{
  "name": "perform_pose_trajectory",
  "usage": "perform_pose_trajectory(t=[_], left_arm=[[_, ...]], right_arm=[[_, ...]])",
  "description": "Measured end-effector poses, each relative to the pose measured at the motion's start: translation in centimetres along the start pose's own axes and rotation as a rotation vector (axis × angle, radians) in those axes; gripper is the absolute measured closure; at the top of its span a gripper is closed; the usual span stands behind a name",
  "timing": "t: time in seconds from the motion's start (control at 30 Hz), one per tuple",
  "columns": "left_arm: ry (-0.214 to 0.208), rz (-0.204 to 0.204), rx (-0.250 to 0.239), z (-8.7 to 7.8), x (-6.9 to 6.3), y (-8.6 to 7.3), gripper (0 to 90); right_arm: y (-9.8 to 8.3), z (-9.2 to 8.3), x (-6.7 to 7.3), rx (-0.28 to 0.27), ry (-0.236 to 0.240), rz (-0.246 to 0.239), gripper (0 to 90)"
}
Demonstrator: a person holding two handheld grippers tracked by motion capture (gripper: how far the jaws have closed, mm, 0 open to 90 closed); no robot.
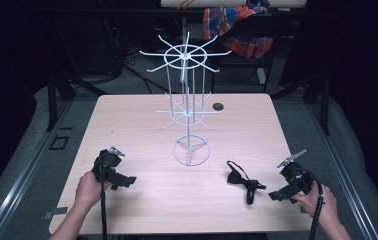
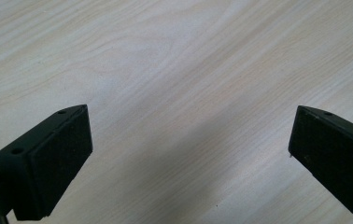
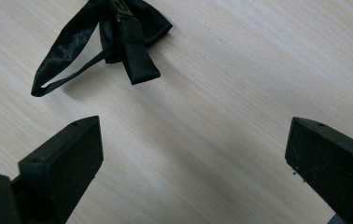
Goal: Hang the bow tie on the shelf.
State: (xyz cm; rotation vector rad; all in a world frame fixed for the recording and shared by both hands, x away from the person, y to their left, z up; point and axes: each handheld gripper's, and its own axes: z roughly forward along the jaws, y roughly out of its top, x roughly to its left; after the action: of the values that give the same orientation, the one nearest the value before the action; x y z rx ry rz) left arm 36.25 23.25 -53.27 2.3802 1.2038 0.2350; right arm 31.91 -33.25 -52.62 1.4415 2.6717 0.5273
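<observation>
Nearest you: your left gripper (image 1: pixel 127 181) is hovering with jaws spread, bare table (image 1: pixel 142 125) between them. Your right gripper (image 1: pixel 277 196) is likewise holding its jaws wide apart, gripping nothing. Just beyond it: the black bow tie (image 1: pixel 242 179) is lying flat on the table. Farther: the white wire rack (image 1: pixel 189 100) is standing upright mid-table.

In the right gripper view the bow tie (image 3: pixel 118 32) is cut off by the top edge, so its upper part and knot cannot be made out. That view's own jaws run out at the bottom and right edges. In the left gripper view the right-hand jaw is likewise cut by the edge. In the high view the cloth (image 1: pixel 234 22) on the far rack is clipped at the top, its shape unclear, and the small dark spot (image 1: pixel 218 106) on the table (image 1: pixel 127 120) is too small to identify.
</observation>
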Motion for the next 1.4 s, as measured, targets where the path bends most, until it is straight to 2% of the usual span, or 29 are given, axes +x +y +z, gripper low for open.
perform_pose_trajectory(t=[0.03,0.07,0.1,0.23,0.27,0.33,0.37,0.47,0.5,0.53,0.57,0.7,0.77,0.83,0.97,1.0,1.03,1.1,1.17,1.2,1.23,1.27,1.37,1.4], left_arm=[[-0.002,0.002,0.002,0.0,0.0,0.0,0.0],[-0.003,0.004,0.005,0.0,0.0,0.0,0.0],[0.003,0.009,0.009,0.0,0.0,0.0,0.0],[0.003,0.003,-0.006,-0.1,-0.1,0.1,0.0],[0.011,0.006,-0.002,-0.1,-0.2,0.2,0.0],[0.016,0.001,-0.004,-0.1,-0.2,0.2,0.0],[0.013,0.000,-0.006,-0.1,-0.2,0.2,0.0],[0.009,0.001,0.010,-0.1,-0.1,0.1,0.0],[0.009,0.001,0.008,-0.1,-0.1,0.1,0.0],[0.012,0.000,0.005,-0.2,-0.2,0.0,0.0],[0.014,0.003,0.008,-0.2,-0.1,0.0,0.0],[0.011,0.002,0.019,-0.1,-0.1,0.0,0.0],[0.010,0.003,0.020,-0.1,-0.2,0.0,0.0],[0.014,0.006,0.023,-0.1,-0.2,0.0,0.0],[0.014,0.008,0.023,0.0,-0.3,0.0,0.0],[0.012,0.007,0.023,0.0,-0.3,0.0,0.0],[0.013,0.007,0.023,0.0,-0.3,0.0,0.0],[0.012,0.008,0.024,0.0,-0.3,0.0,0.0],[0.014,0.010,0.028,0.0,-0.2,0.0,0.0],[0.014,0.010,0.028,0.0,-0.2,0.0,0.0],[0.015,0.009,0.028,0.0,-0.2,0.0,0.0],[0.015,0.009,0.028,0.0,-0.2,0.0,0.0],[0.014,0.009,0.029,0.1,-0.3,0.0,0.0],[0.015,0.011,0.031,0.1,-0.3,0.1,0.0]], right_arm=[[0.1,-0.1,-0.1,0.012,0.013,-0.009,3.7],[0.2,-0.2,-0.2,0.038,0.004,-0.033,3.6],[0.2,-0.3,-0.2,0.040,0.009,-0.033,3.5],[0.2,-0.3,-0.2,0.027,0.019,-0.018,2.2],[0.0,0.0,0.0,-0.006,0.024,0.011,1.9],[0.0,0.0,0.1,-0.011,0.026,0.016,1.7],[0.2,-0.2,0.0,0.020,0.032,-0.002,1.5],[0.3,-0.2,0.1,0.020,0.025,-0.014,1.2],[0.4,-0.2,0.2,0.019,0.037,-0.012,0.9],[0.3,-0.1,0.4,0.001,0.023,-0.001,0.8],[0.5,-0.3,0.3,0.024,0.022,-0.022,0.5],[0.6,-0.2,0.6,0.028,0.029,-0.025,0.0],[0.8,-0.3,0.7,0.021,0.031,-0.035,0.0],[0.8,-0.3,1.0,-0.021,0.032,-0.020,0.0],[1.0,-0.7,1.5,-0.024,0.029,-0.037,0.0],[1.0,-0.6,1.6,-0.041,0.036,-0.041,0.0],[1.1,-0.7,1.6,-0.033,0.020,-0.054,0.0],[1.2,-0.7,1.8,-0.045,0.033,-0.051,0.0],[1.3,-0.8,1.9,-0.042,0.016,-0.064,0.0],[1.3,-0.7,2.0,-0.055,0.031,-0.054,0.0],[1.3,-0.7,2.0,-0.060,0.032,-0.054,0.0],[1.4,-0.8,2.0,-0.041,0.026,-0.066,0.0],[1.7,-0.7,2.3,-0.071,0.022,-0.066,0.0],[1.8,-0.8,2.3,-0.065,0.029,-0.076,0.0]])
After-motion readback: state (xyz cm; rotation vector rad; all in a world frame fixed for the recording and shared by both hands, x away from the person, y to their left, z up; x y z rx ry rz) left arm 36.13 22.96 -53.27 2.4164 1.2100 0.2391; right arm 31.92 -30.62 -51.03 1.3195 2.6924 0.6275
